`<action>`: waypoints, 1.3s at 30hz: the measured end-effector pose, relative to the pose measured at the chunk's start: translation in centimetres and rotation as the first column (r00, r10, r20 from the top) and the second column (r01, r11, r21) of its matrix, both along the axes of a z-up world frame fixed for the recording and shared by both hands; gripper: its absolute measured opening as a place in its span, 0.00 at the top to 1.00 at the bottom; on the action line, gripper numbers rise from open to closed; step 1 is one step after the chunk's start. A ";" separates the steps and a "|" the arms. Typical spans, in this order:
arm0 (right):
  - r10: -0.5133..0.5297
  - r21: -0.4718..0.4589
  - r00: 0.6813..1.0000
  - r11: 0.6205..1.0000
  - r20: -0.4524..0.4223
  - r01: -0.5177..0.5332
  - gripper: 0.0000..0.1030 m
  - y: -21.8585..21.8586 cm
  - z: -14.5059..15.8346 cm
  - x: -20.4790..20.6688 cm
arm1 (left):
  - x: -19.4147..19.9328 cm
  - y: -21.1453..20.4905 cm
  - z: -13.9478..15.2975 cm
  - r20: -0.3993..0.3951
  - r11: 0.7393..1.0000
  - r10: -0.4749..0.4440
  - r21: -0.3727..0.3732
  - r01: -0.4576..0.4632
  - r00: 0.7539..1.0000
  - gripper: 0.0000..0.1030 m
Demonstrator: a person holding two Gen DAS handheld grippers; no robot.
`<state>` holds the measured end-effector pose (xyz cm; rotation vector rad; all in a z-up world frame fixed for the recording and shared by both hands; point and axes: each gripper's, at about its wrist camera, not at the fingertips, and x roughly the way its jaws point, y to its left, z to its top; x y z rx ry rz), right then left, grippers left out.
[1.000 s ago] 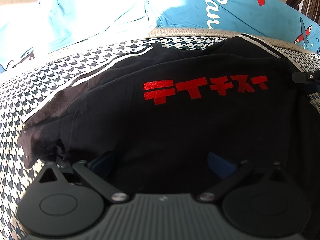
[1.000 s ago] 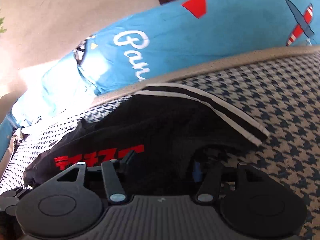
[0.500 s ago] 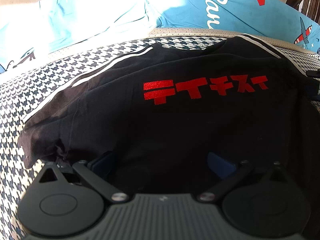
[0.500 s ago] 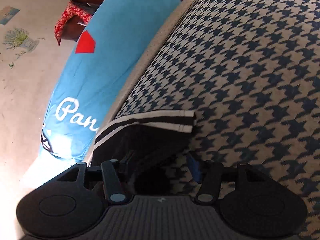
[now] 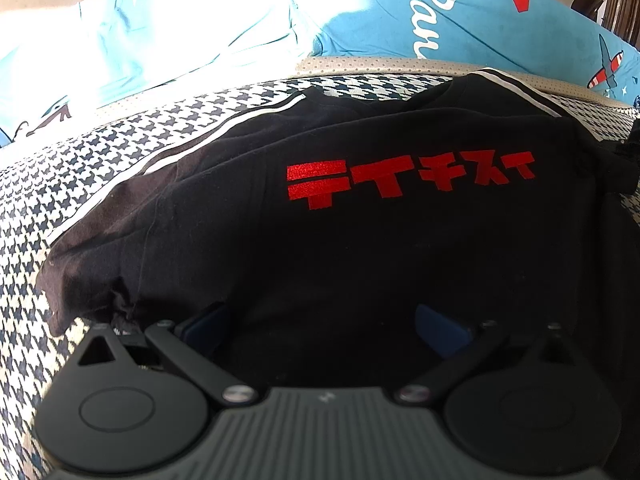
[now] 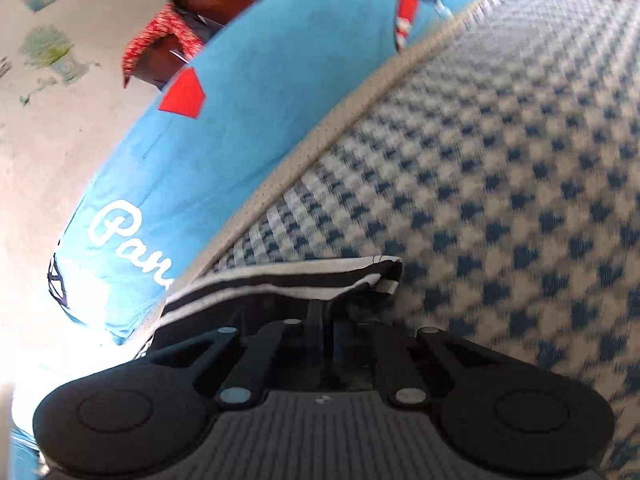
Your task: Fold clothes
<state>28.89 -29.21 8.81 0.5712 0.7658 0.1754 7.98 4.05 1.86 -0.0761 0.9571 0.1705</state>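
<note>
Black T-shirt (image 5: 360,248) with red lettering (image 5: 408,180), spread front-up across the houndstooth-covered bed (image 5: 52,184), collar end toward the far edge where blue printed pillows (image 5: 168,36) lay. White-striped sleeve (image 5: 192,148) on the left side lying out flat, unfolded. Left tongs (image 5: 320,324) at the near hem, held wide apart over the dark cloth, blue pads (image 5: 438,326) showing on either side; contact with the fabric not determinable from this view. Right tongs (image 6: 322,320) drawn together and clamped on the striped cuff of the other sleeve (image 6: 280,284), at the shirt's right side near the bed's far edge, surroundings blurred by motion. Folding judged barely begun: body flat and full-width, no crease across the chest, both side panels open. Remaining, by this reading: right sleeve to be carried in over the body, left sleeve likewise, then hem brought up toward the collar. Possible risk: thin cuff slipping from the pinch during the carry.
</note>
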 end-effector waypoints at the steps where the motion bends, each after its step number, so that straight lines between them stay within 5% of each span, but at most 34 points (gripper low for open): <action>1: 0.000 -0.032 1.000 0.999 0.030 0.001 0.94 0.2 0.6 0.2 | 0.0 0.0 0.0 0.001 1.000 -0.001 -0.003 0.001 1.000 0.00; 10: -0.001 -0.148 0.964 0.988 0.267 0.042 0.94 1.7 5.0 2.1 | -0.2 -0.1 0.4 0.015 0.999 -0.037 -0.027 0.037 0.999 0.00; 20: -0.128 -0.267 0.987 0.952 0.096 0.149 0.91 2.4 1.7 4.0 | 0.1 -0.7 0.6 0.015 0.996 -0.072 -0.043 0.072 0.997 0.00; 26: -0.175 -0.254 0.969 0.943 0.175 0.216 0.84 1.1 3.8 2.2 | 0.0 -0.8 0.7 0.019 0.995 -0.071 -0.064 0.072 0.997 0.00; 32: 0.024 -0.216 0.983 0.976 0.183 0.016 0.84 3.6 4.5 2.0 | 0.2 -0.8 0.8 0.028 0.994 -0.055 -0.097 0.058 0.998 0.00; 39: 0.298 -0.214 0.932 0.943 0.207 -0.254 0.84 10.0 4.5 1.5 | 0.3 0.6 1.2 0.035 0.991 0.008 -0.130 -0.003 0.999 0.00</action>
